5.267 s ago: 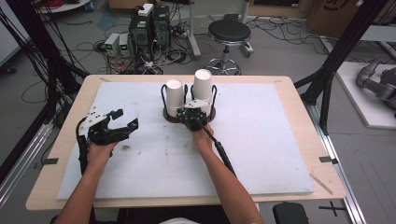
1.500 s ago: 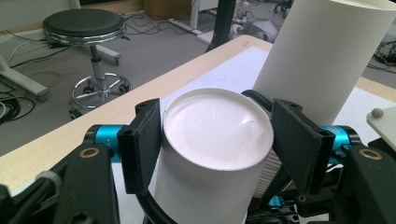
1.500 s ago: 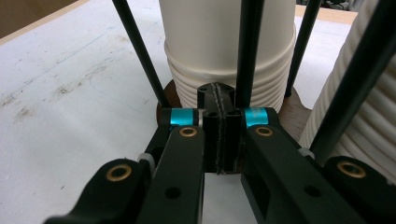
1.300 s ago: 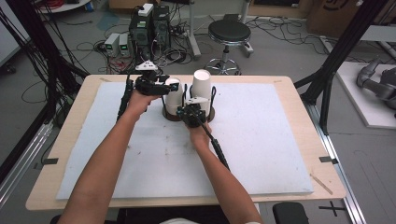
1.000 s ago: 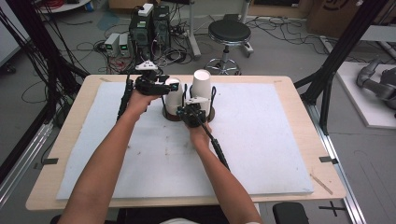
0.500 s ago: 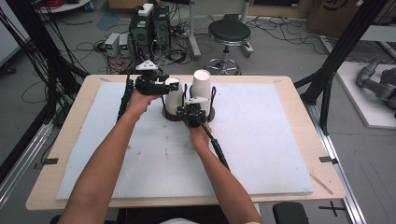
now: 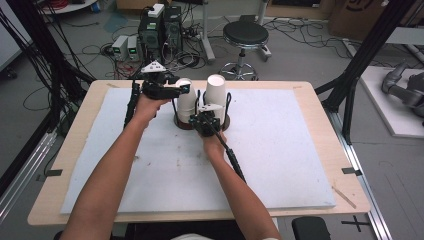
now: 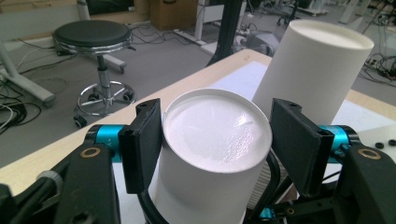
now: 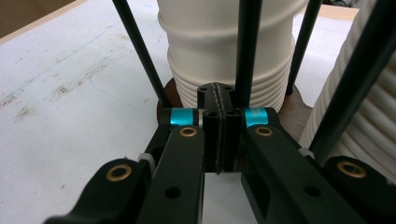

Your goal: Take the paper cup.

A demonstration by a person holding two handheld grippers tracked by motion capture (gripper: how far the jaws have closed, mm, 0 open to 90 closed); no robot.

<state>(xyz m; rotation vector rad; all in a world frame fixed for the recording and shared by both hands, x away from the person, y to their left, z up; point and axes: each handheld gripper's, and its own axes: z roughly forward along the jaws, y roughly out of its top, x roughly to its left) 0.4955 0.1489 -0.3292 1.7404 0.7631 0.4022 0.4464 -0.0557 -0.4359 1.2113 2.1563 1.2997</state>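
Observation:
Two stacks of upturned white paper cups stand in a black wire holder with a round brown base (image 7: 181,124) at the back middle of the table. My left gripper (image 7: 183,86) reaches in from the left at the top of the left stack (image 7: 186,105). Its pads (image 8: 142,140) sit against both sides of the top cup (image 8: 215,135), shut on it. The taller right stack (image 7: 216,97) (image 8: 313,70) stands beside it. My right gripper (image 7: 205,118) (image 9: 217,93) is shut, its tips low at the holder's front, by the brown base (image 9: 292,114) and the left stack (image 9: 224,56).
A white mat (image 7: 280,155) covers most of the wooden table (image 7: 320,100). Thin black holder rods (image 9: 135,46) rise around the cups. Behind the table stand a round stool (image 7: 245,35) and computer boxes (image 7: 160,25) among cables. A black frame post (image 7: 360,65) stands at the right.
About five seconds ago my left gripper was open near the table's left side; it has since moved to the top of the left cup stack. Nothing has moved in the last second.

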